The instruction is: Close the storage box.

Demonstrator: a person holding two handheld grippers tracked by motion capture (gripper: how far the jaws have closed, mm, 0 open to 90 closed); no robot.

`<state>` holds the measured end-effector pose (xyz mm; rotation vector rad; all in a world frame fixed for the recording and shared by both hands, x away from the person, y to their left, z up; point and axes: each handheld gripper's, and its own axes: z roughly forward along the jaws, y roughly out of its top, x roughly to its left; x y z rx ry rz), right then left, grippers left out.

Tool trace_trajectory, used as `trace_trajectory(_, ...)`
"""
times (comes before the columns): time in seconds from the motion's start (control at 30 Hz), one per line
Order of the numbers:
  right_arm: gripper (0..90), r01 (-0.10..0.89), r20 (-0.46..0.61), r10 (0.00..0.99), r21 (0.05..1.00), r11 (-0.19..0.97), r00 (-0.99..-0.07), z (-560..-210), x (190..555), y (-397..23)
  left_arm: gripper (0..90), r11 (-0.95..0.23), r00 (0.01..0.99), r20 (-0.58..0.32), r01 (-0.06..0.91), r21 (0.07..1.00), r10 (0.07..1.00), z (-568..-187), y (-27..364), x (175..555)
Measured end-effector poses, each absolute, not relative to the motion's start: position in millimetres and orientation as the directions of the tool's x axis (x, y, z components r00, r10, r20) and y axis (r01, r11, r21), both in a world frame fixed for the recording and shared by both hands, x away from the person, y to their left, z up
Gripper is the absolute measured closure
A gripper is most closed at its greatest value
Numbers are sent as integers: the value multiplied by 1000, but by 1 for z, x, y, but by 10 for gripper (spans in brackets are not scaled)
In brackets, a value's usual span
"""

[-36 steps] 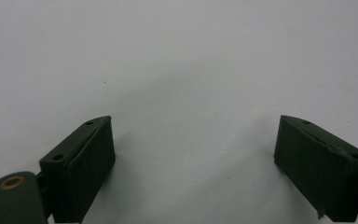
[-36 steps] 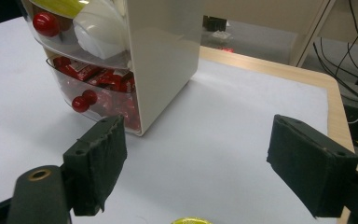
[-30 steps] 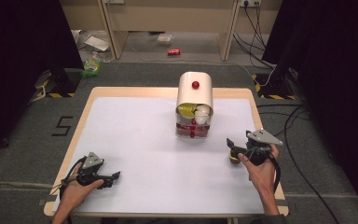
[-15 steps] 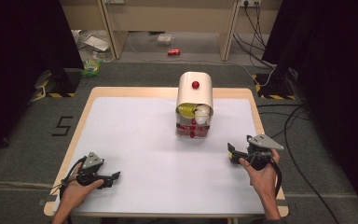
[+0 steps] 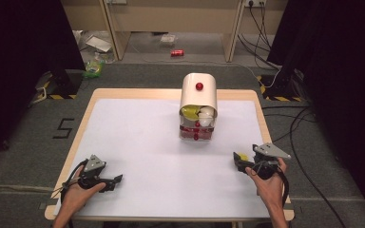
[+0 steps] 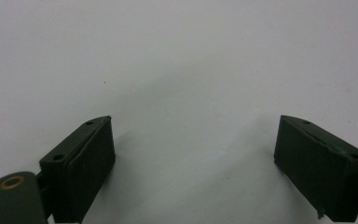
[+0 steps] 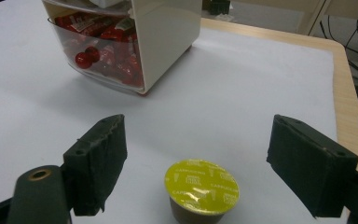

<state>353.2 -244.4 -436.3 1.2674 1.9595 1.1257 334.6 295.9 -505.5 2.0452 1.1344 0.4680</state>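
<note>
High view: white-topped table (image 5: 147, 142) carries a cream dispenser (image 5: 199, 95) at rear centre; left gripper (image 5: 115, 180) sits at the near-left corner, right gripper (image 5: 237, 161) at near right, a yellow spot at its tip.
Left gripper view: jaws spread wide over bare white surface, nothing between them.
Right gripper view: jaws wide apart, holding nothing; a yellow-lidded coffee capsule (image 7: 200, 191) stands upright between them, touching neither; the dispenser's clear drawer (image 7: 100, 49) holds red capsules.

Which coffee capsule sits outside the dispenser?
The yellow-lidded capsule, standing upright on the table between the open right tool jaws; the red ones lie inside the dispenser's clear drawer.
</note>
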Motion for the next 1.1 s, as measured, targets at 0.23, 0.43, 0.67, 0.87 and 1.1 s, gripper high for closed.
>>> trace_trajectory(0.23,199,476,6,914,855,206,-406,-443,348,-248,115,-336,543,-36,570,750,839,-506,296,335)
trace_trajectory(0.43,197,485,5,915,849,209,-404,-446,344,-251,115,-337,543,-36,570,750,839,-506,296,335)
trace_trajectory(0.67,197,503,5,912,835,222,-409,-453,341,-253,115,-337,543,-35,570,750,839,-506,296,335)
trace_trajectory(0.87,197,507,3,911,831,227,-412,-455,339,-254,115,-337,543,-35,569,750,839,-506,296,334)
trace_trajectory(1.1,197,516,5,912,825,228,-410,-458,336,-255,115,-336,543,-36,570,750,839,-506,296,335)
